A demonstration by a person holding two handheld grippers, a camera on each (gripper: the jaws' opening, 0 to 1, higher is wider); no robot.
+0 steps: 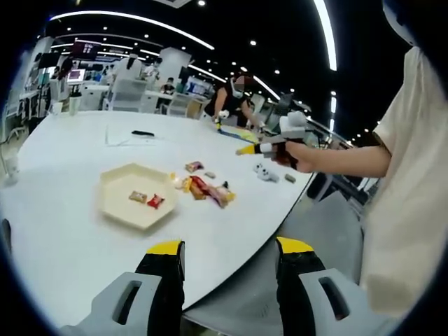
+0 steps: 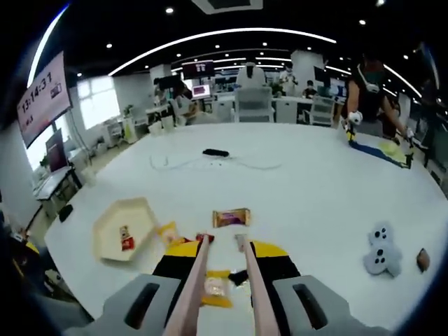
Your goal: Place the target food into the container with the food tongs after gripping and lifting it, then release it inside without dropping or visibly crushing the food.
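Approach step: right tongs (image 2: 222,241) apart, empty, over snack packets (image 2: 213,285) beside tray (image 2: 112,231); next, close gently on one.

On the table (image 1: 84,238) sits the tray (image 1: 119,206), two snacks (image 1: 147,199) inside it. Just beside the tray, toward the table edge, lies a pile of snacks (image 1: 206,189). In the right gripper view, the tongs (image 2: 222,280) reach over that pile, one snack (image 2: 231,218) lying just beyond their tips, the tray (image 2: 105,234) off left, a toy (image 2: 381,255) well right.
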